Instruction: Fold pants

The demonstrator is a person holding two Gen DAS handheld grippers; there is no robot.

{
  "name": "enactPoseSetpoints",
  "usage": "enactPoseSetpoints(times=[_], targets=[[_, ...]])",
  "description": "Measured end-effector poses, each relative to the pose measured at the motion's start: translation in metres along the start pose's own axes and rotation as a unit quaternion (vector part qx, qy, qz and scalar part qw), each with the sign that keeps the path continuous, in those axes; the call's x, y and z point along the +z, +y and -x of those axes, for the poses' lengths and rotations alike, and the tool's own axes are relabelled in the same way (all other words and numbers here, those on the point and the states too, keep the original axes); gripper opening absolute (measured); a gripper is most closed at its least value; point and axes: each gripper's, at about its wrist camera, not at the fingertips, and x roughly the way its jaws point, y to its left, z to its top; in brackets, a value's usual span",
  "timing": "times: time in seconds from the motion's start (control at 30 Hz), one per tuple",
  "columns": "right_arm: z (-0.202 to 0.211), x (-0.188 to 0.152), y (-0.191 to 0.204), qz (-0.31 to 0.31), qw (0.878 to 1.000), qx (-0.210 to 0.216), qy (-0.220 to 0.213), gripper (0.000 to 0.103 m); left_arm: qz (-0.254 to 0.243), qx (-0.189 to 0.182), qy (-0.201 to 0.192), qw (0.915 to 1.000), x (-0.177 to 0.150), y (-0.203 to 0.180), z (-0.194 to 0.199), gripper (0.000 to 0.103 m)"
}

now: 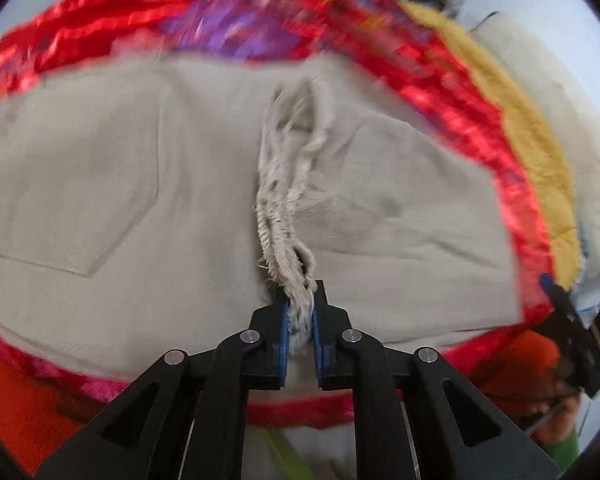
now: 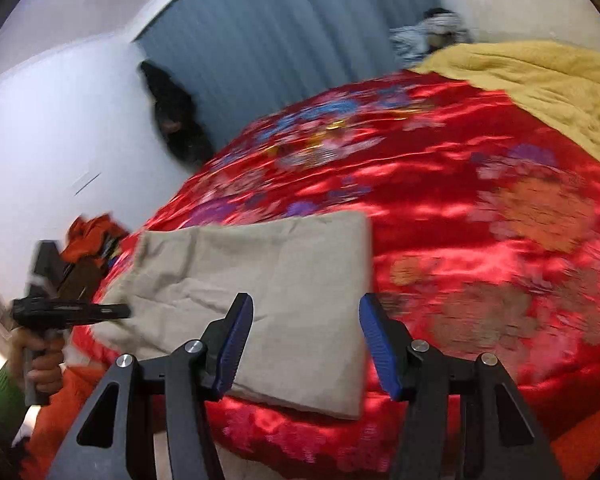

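Left wrist view: the left gripper has its 2 blue-padded fingers pinching a frayed hem of the beige cotton pants, which lie spread over a shiny red floral satin bedspread; a mustard-yellow blanket lies beyond. Right wrist view: the right gripper hangs above the folded pants, fingers spread apart and holding nothing, while the left gripper touches the pants' left edge.
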Motion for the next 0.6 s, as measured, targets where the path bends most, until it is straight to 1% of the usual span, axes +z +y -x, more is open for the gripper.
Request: enactPoseSetpoints(times=[0.03, 0.07, 0.1, 0.13, 0.17, 0.2, 0.23, 0.27, 0.3, 0.33, 0.37, 0.4, 0.43, 0.5, 0.57, 0.6], targets=[[-0.009, -0.003, 0.004, 0.010, 1.000, 0.010, 0.015, 0.057, 0.002, 0.002, -0.001, 1.0000, -0.001, 0.002, -0.003, 0.013], [-0.025, -0.008, 0.008, 0.020, 0.999, 0.012, 0.047, 0.057, 0.005, -0.001, -0.009, 0.9999, -0.001, 0.002, 0.000, 0.014], [-0.048, -0.017, 0.007, 0.022, 0.994, 0.001, 0.105, 0.057, 0.007, -0.008, -0.013, 0.9999, -0.002, 0.001, 0.005, 0.016], [-0.069, -0.027, 0.003, 0.021, 0.987, -0.022, 0.159, 0.052, 0.008, -0.007, -0.015, 0.9998, -0.003, 0.000, 0.009, 0.026], [-0.076, -0.033, 0.000, 0.020, 0.984, -0.036, 0.172, 0.052, 0.007, -0.002, -0.019, 0.9998, -0.004, 0.000, 0.017, 0.031], [-0.071, -0.031, 0.002, 0.019, 0.986, -0.037, 0.158, 0.051, 0.006, 0.005, -0.027, 0.9996, -0.006, -0.001, 0.025, 0.038], [-0.066, -0.027, 0.004, 0.017, 0.987, -0.038, 0.154, 0.051, 0.003, 0.025, -0.044, 0.9987, -0.009, -0.001, 0.037, 0.048], [-0.056, -0.018, 0.006, 0.009, 0.989, -0.031, 0.144, 0.051, -0.002, 0.053, -0.071, 0.9961, -0.012, -0.003, 0.052, 0.055], [-0.047, -0.009, 0.007, 0.002, 0.991, -0.022, 0.130, 0.051, -0.008, 0.072, -0.094, 0.9929, -0.013, -0.004, 0.062, 0.065], [-0.042, -0.001, 0.008, -0.002, 0.993, -0.016, 0.119, 0.051, -0.018, 0.090, -0.128, 0.9875, -0.014, -0.008, 0.076, 0.068], [-0.037, 0.011, 0.010, -0.005, 0.994, -0.011, 0.109, 0.051, -0.025, 0.098, -0.149, 0.9836, -0.014, -0.011, 0.084, 0.068], [-0.036, 0.026, 0.011, -0.005, 0.995, -0.007, 0.102, 0.051, -0.029, 0.099, -0.161, 0.9815, -0.009, -0.013, 0.087, 0.068], [-0.038, 0.041, 0.012, -0.004, 0.995, -0.003, 0.097, 0.051, -0.036, 0.089, -0.171, 0.9806, -0.004, -0.018, 0.090, 0.068], [-0.052, 0.071, 0.013, -0.007, 0.996, 0.007, 0.090, 0.051, -0.051, 0.065, -0.169, 0.9821, 0.004, -0.027, 0.084, 0.068], [-0.076, 0.095, 0.008, -0.023, 0.995, 0.018, 0.094, 0.051, -0.075, 0.062, -0.164, 0.9817, 0.007, -0.038, 0.068, 0.067], [-0.091, 0.103, 0.000, -0.034, 0.995, 0.015, 0.096, 0.051, -0.086, 0.066, -0.154, 0.9822, 0.007, -0.042, 0.055, 0.067]])
